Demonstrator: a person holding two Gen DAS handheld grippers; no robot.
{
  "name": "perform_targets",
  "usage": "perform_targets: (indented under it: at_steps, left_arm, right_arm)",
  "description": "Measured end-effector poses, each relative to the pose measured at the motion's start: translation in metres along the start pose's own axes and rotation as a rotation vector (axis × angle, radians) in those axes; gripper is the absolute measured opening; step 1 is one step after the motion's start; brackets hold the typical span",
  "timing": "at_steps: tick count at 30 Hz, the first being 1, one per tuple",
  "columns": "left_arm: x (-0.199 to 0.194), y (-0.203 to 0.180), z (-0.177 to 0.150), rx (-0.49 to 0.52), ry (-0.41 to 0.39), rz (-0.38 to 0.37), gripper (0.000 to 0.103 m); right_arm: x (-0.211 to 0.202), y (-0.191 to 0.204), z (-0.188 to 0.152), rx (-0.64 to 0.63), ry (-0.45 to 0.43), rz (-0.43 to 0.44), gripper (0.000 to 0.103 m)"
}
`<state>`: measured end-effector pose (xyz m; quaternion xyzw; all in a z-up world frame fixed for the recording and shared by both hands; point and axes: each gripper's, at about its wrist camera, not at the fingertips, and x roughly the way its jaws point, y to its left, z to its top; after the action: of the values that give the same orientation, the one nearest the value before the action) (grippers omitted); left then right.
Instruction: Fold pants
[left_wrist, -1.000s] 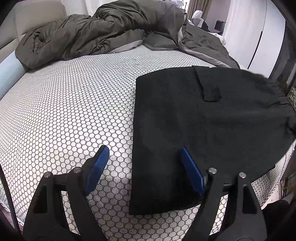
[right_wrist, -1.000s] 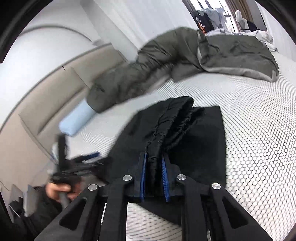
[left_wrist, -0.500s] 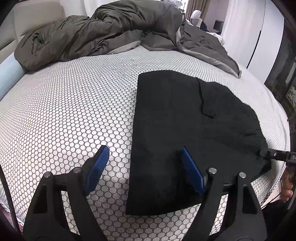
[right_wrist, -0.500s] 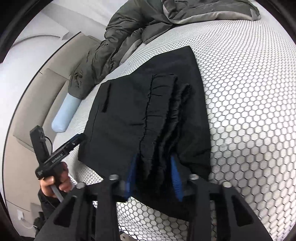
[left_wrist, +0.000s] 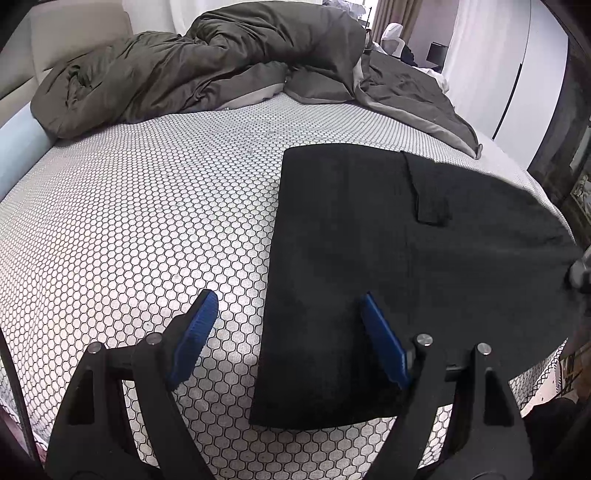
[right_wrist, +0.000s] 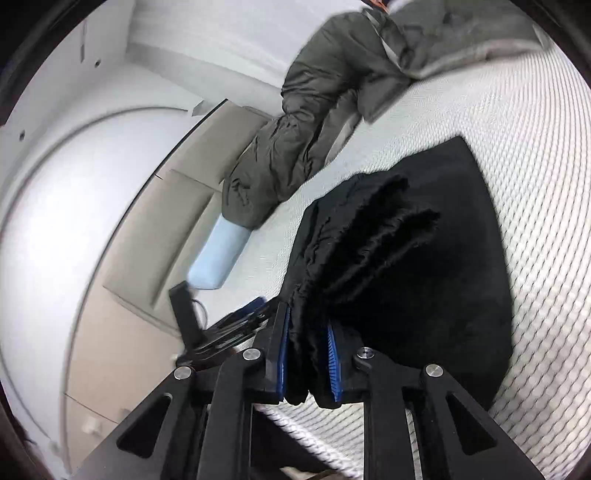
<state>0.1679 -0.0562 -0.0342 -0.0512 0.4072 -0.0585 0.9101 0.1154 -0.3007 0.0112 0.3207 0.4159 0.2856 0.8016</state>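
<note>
Black pants (left_wrist: 388, 251) lie folded flat on the honeycomb-patterned bed (left_wrist: 147, 229), right of centre in the left wrist view. My left gripper (left_wrist: 288, 332) is open and empty, hovering over the pants' near left edge. My right gripper (right_wrist: 308, 354) is shut on the gathered waistband end of the pants (right_wrist: 388, 258) and holds it lifted off the bed. The right gripper's tip shows at the far right edge of the left wrist view (left_wrist: 580, 273). The left gripper shows in the right wrist view (right_wrist: 236, 325).
A rumpled dark grey duvet (left_wrist: 207, 70) fills the back of the bed. A light blue bolster (left_wrist: 18, 151) lies at the left by the beige headboard (right_wrist: 155, 229). White wardrobe doors (left_wrist: 517, 66) stand at the right.
My right gripper has closed tighter on the waistband and lifted and tilted it, and its view now swings toward the headboard. The left gripper has stayed open in place.
</note>
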Motion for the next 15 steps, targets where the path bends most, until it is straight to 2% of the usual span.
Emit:
perform_targets:
  at_steps: [2, 4, 5, 6, 8, 9, 11, 13, 15]
  left_arm:
    - [0.002, 0.001, -0.001, 0.002, 0.008, 0.0, 0.078]
    - [0.002, 0.0, 0.0, 0.0, 0.009, -0.001, 0.078]
    - [0.002, -0.001, 0.001, 0.001, 0.005, -0.003, 0.078]
    - [0.001, -0.003, 0.001, 0.003, -0.001, -0.005, 0.078]
    - [-0.003, -0.006, 0.002, 0.02, -0.02, -0.001, 0.078]
    - [-0.006, -0.011, 0.001, 0.049, -0.044, 0.015, 0.078]
    - [-0.01, -0.019, -0.003, 0.115, -0.081, 0.05, 0.078]
    - [-0.015, -0.03, -0.007, 0.181, -0.106, 0.028, 0.078]
    - [-0.019, -0.047, -0.015, 0.281, -0.14, -0.021, 0.078]
  right_arm:
    - [0.013, -0.012, -0.003, -0.001, 0.063, -0.119, 0.017]
    - [0.031, -0.03, -0.007, -0.027, 0.133, -0.358, 0.026]
    - [0.037, -0.036, -0.008, -0.032, 0.14, -0.404, 0.026]
    - [0.038, -0.037, -0.007, -0.041, 0.136, -0.389, 0.027]
    - [0.029, -0.022, -0.003, -0.09, 0.092, -0.395, 0.034]
    - [0.02, -0.01, -0.003, -0.141, 0.033, -0.425, 0.039]
    - [0.007, 0.016, -0.007, -0.268, -0.088, -0.515, 0.041]
    - [0.005, 0.039, -0.015, -0.4, -0.153, -0.55, 0.041]
    - [0.015, 0.054, -0.021, -0.48, -0.15, -0.523, 0.041]
